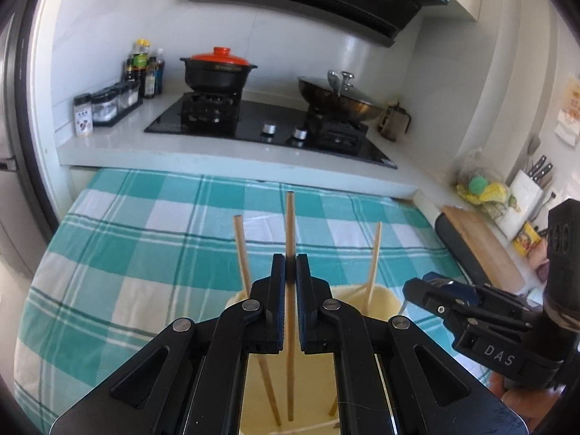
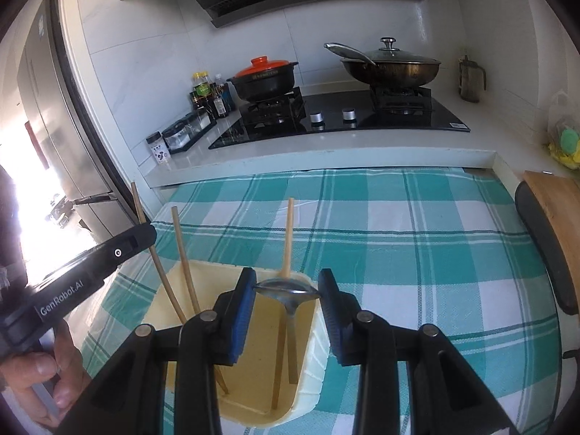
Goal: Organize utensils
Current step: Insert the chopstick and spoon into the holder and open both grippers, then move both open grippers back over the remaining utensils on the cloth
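Utensils: three wooden chopsticks and one metal spoon [image 2: 288,291], all at the cream holder [image 2: 308,359].
Holder: a pale yellow, rounded box standing on the checked cloth [image 1: 145,253], directly below both of my claws.
My left claw [image 1: 290,275]: closed tight on the middle chopstick [image 1: 289,224], which stands upright with its lower end down inside the holder.
Other chopsticks: one leans to the left [image 1: 241,253] and one leans to the right [image 1: 373,264] of the stick I grip; both rest in the holder, apart from my pads.
My right claw [image 2: 286,290]: partly open, with the spoon's bowl lying crosswise between the blue pads [image 2: 246,290]. The bowl's left end meets the left pad; I cannot tell whether the right pad touches it.
Spoon handle: points down into the holder, next to a chopstick.
Hands: fingers [image 2: 43,373] wrap the left claw's handle, seen at the lower left of the right camera.
Cloth: teal and white checks, spread over the table.
Background: a white counter with a black stove [image 2: 344,119], a black pot with an orange lid [image 2: 264,76], a lidded wok [image 2: 391,65], and bottles [image 2: 206,94] near the wall.
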The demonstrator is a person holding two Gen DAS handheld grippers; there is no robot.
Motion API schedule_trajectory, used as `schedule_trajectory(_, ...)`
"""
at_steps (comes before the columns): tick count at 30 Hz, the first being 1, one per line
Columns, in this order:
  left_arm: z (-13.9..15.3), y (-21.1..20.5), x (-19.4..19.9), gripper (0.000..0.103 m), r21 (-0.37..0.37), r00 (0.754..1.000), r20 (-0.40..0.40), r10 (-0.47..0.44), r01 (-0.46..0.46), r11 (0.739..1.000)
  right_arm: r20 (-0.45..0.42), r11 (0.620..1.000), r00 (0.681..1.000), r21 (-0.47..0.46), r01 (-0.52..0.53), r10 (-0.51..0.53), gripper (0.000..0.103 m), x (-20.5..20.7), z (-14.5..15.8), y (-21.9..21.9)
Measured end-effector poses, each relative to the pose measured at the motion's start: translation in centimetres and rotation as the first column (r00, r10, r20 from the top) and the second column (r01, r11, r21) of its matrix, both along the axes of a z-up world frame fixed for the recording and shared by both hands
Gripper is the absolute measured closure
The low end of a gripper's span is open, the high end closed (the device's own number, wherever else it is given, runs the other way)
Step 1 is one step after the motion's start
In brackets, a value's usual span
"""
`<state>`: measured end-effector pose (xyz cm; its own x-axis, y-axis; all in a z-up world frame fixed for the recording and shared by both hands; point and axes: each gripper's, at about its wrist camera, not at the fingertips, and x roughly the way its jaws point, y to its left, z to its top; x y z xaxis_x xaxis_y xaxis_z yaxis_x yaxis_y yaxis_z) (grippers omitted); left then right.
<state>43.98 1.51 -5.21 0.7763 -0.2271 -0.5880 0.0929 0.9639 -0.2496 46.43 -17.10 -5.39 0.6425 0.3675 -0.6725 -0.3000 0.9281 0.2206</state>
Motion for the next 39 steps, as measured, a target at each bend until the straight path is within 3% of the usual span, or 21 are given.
schedule_trajectory(7,-1.9,-1.1,1.5,0.099,0.033,0.997,-0.069,-0.02,0.022,0.999,-0.017,0.999,0.999,-0.019,0.032,-0.033,0.066,1.7,-1.3,0.2)
schedule_trajectory(11,-1.8,-0.5,1.1,0.086,0.053,0.995,-0.103,-0.013,0.019,0.998,0.004,0.999,0.999,0.005,0.042,-0.042,0.066,1.1,-0.3,-0.4)
schedule_trajectory(16,0.2,1.4,-3.7,0.079,0.104,0.994,-0.097,-0.051,0.061,0.993,0.086,0.999,0.996,0.012,0.038,-0.039,0.065,-3.5,3.2,-2.2)
schedule_trajectory(18,0.5,2.4,-7.0,0.069,0.141,0.993,-0.098,-0.068,0.081,0.987,0.114,0.999,0.993,0.003,0.033,-0.033,0.063,-6.2,4.0,-3.3)
schedule_trajectory(20,-0.1,3.5,-10.7,0.05,0.163,0.991,-0.108,-0.079,0.096,0.982,0.138,0.999,0.99,-0.022,0.042,-0.038,0.057,-9.6,4.1,-4.6)
schedule_trajectory(21,-0.8,3.9,-12.5,0.047,0.168,0.99,-0.119,-0.081,0.1,0.981,0.148,0.998,0.988,-0.041,0.049,-0.043,0.057,-11.3,3.7,-5.1)
schedule_trajectory(25,-6.4,5.1,-19.5,0.046,0.156,0.976,-0.205,-0.069,0.102,0.983,0.151,0.988,0.984,-0.106,0.11,-0.093,0.057,-18.9,-0.5,-7.1)
schedule_trajectory(30,-13.0,5.0,-25.0,0.046,0.125,0.958,-0.287,0.005,0.032,0.992,0.026,0.974,0.98,-0.105,0.2,-0.198,0.057,-26.7,-9.0,-8.5)
schedule_trajectory(33,-14.3,4.0,-26.2,0.045,0.129,0.961,-0.275,0.022,0.014,0.992,-0.061,0.975,0.98,-0.131,0.181,-0.19,0.057,-28.8,-12.5,-8.4)
schedule_trajectory(34,-14.4,3.6,-26.5,0.04,0.139,0.967,-0.255,0.024,0.012,0.99,-0.071,0.977,0.981,-0.129,0.171,-0.181,0.057,-29.3,-13.0,-8.4)
schedule_trajectory(39,-15.1,2.8,-26.9,0.032,0.194,0.975,-0.222,0.024,0.02,0.981,-0.049,0.969,0.98,-0.161,0.185,-0.195,0.057,-30.4,-13.9,-8.2)
